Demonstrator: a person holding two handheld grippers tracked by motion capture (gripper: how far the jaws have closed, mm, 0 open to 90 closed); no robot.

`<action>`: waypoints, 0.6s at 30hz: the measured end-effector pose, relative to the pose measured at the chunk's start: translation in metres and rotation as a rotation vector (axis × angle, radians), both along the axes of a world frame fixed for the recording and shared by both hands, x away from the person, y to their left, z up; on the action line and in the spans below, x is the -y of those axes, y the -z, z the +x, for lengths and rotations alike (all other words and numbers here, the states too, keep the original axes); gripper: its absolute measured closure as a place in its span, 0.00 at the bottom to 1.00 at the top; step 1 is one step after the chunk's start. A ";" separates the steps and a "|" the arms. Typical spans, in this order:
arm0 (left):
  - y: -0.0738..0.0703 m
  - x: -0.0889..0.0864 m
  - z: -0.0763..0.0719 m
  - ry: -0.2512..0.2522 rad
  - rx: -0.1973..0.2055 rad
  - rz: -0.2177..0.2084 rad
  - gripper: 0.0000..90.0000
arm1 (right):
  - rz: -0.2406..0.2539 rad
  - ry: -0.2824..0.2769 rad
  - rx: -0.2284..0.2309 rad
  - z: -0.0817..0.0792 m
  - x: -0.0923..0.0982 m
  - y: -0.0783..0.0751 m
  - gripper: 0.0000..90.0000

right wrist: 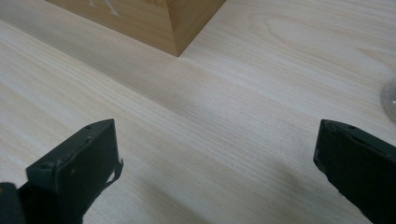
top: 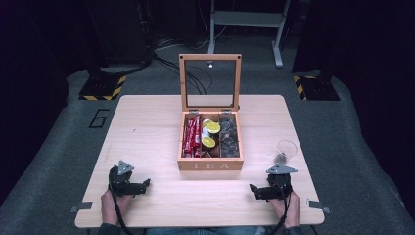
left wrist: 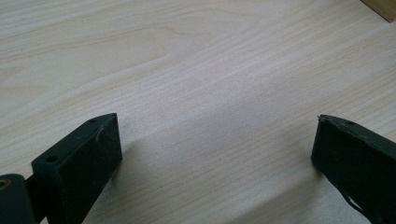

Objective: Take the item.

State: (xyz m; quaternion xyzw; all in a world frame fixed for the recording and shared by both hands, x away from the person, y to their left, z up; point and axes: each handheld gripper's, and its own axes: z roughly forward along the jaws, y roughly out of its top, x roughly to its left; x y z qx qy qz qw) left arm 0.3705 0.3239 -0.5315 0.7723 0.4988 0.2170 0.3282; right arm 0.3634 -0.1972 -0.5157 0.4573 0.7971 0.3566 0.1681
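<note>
High view: tea box (top: 210, 165) mid-table, lid up, sachets inside; clear cup (top: 286, 149) right of it. Left gripper (top: 146, 184) and right gripper (top: 252, 188) rest near the front edge, nothing started (my read).
Left gripper view: jaws spread, empty, over bare table (left wrist: 196, 84).
Right gripper view: jaws spread, empty; box corner ahead.

I see a wooden tea box (top: 210, 165) in the middle of the table, with the word TEA on its front wall. Its lid (top: 210, 81), a wooden frame with a clear pane, stands open and upright at the back. Inside I count three compartments: red sachets (top: 192, 137) in the left one, yellow-green round packets (top: 211, 134) in the middle one, dark packets (top: 229, 136) in the right one. A clear glass cup (top: 286, 149) stands near the right edge of the table, well apart from the box, with something dark inside.
</note>
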 end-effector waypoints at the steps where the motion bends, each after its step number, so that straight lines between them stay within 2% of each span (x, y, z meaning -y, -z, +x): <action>1: 0.000 0.000 0.000 0.000 -0.002 0.001 0.02 | 0.003 0.005 0.008 0.000 0.000 0.001 0.00; 4: 0.000 0.000 0.000 0.001 -0.002 0.002 0.02 | -0.004 0.000 0.006 -0.001 -0.001 0.004 0.00; 5: 0.000 0.000 0.000 -0.002 0.003 0.000 0.01 | -0.017 -0.010 0.019 -0.001 0.000 0.006 0.00; 6: 0.000 0.000 0.000 -0.001 0.002 0.001 0.02 | -0.018 -0.002 0.002 -0.002 -0.002 0.006 0.00; 8: 0.000 0.000 0.000 -0.001 0.002 0.001 0.02 | -0.021 -0.006 0.003 -0.002 -0.002 0.009 0.00; 12: 0.000 0.000 0.000 -0.001 0.002 0.001 0.02 | -0.064 -0.016 0.017 -0.004 -0.005 0.014 0.00; 18: 0.000 0.000 0.000 -0.002 0.003 0.000 0.02 | -0.057 -0.013 0.021 -0.004 -0.005 0.015 0.00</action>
